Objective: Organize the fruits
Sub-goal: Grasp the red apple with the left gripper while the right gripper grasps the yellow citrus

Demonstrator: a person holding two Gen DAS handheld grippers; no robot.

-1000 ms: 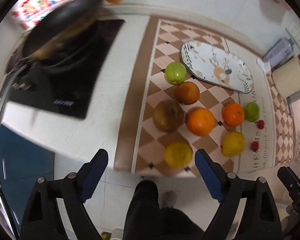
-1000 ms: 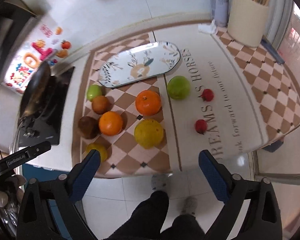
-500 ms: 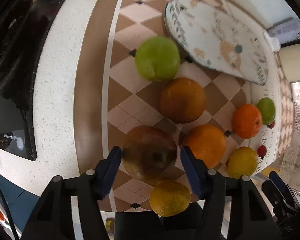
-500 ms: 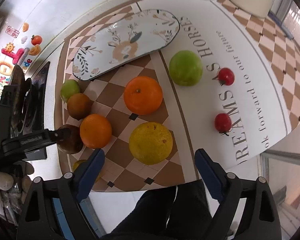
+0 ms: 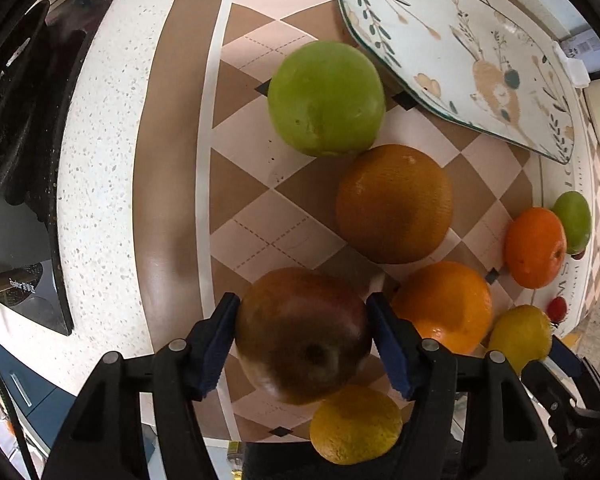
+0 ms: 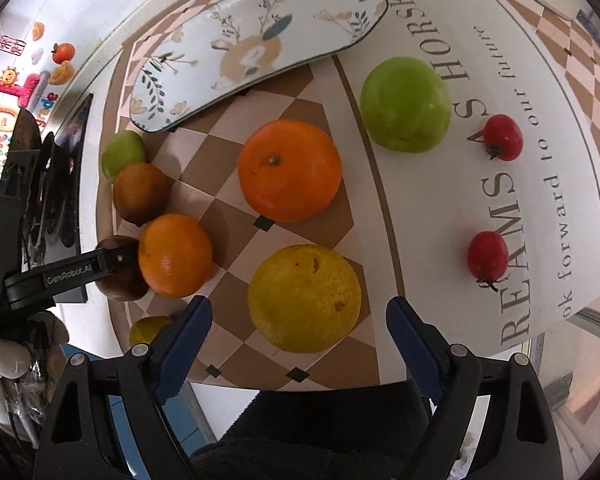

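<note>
The left gripper (image 5: 302, 330) points straight down with both blue pads (image 5: 390, 354) pressed on a brown fruit (image 5: 304, 336), its jaws having just widened slightly, while the right gripper (image 6: 300, 344) hangs steeply downward, jaws wide apart and empty.

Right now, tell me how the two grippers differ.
The left gripper has its blue jaws against a reddish-brown fruit; the right gripper has wide jaws touching nothing. The left's fruit fills the gap; the yellow fruit near the right's jaws has space on both sides. The left's jaws have just been closing, then easing. Both point down at the checked mat.
</note>
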